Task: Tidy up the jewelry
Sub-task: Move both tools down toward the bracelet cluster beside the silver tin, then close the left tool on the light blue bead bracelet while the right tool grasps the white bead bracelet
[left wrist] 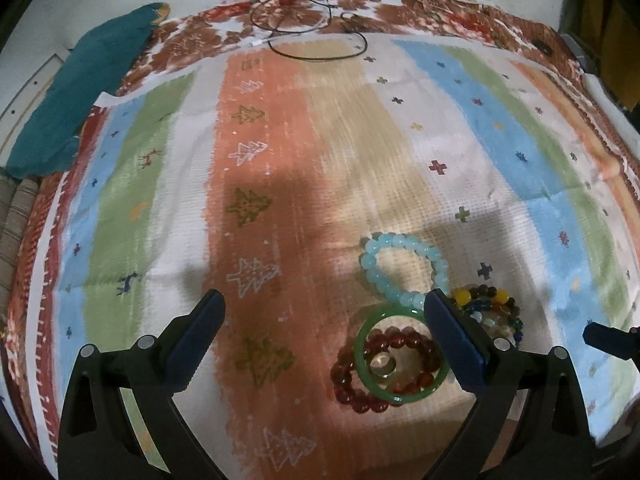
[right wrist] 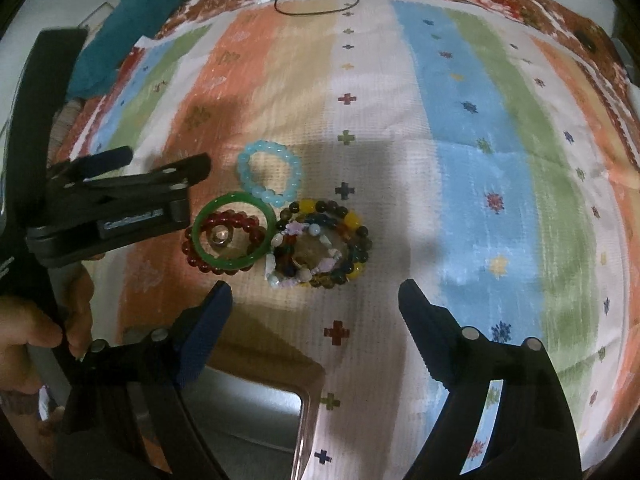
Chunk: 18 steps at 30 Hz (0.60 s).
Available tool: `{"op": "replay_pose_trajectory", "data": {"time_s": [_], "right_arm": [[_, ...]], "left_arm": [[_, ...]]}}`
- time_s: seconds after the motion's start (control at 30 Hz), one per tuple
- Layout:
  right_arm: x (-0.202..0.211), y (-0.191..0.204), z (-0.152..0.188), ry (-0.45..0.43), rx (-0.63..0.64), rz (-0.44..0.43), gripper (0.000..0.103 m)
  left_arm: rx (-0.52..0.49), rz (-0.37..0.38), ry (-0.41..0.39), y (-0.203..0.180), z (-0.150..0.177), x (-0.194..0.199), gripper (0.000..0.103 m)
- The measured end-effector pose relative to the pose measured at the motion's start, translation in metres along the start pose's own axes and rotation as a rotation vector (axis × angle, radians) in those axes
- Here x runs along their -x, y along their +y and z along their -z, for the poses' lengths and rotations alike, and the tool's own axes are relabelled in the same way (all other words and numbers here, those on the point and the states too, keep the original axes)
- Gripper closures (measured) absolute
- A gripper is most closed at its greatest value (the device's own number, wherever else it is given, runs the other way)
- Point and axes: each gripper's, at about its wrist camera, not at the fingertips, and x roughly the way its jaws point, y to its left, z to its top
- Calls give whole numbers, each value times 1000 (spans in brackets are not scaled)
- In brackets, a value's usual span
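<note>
On the striped cloth, the left gripper hangs with fingers spread wide and empty, its right finger over the edge of the jewelry. Just beside it lie the red beads under the green bangle, then the blue beads and mixed bracelets, all touching. The right gripper hovers near them, fingers wide apart, holding nothing.

1. Striped cloth right of and beyond the jewelry lies bare: open passage.
2. Blue bead bracelet, green bangle and mixed bead pile touch; no gap between them.
3. Left gripper crowds the bangle's left side.
4. Tray rim flanks the near approach.
5. Black cord at the far edge.
</note>
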Motion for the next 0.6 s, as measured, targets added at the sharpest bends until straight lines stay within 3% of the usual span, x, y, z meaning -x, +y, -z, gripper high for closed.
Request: {"op": "replay_pose_trajectory", "data": {"time_s": [0.1,0.17,0.33,0.6], "right_arm": [[-6,2,-4,11,1,0,20],[-11,2,-7,29,-5,-2,28],[-22,-1,-12,51,-26,-1,38],[-38,-3,-17,91,-32,7,56]], "left_arm": [[-16,11,-3,-5,-4,-4,6],[-42,12,-6,-10,-7,-8,6],[-53,-15,25,-13,-11,-23,7],[-50,21,55,-11,-15,-42,12]]}}
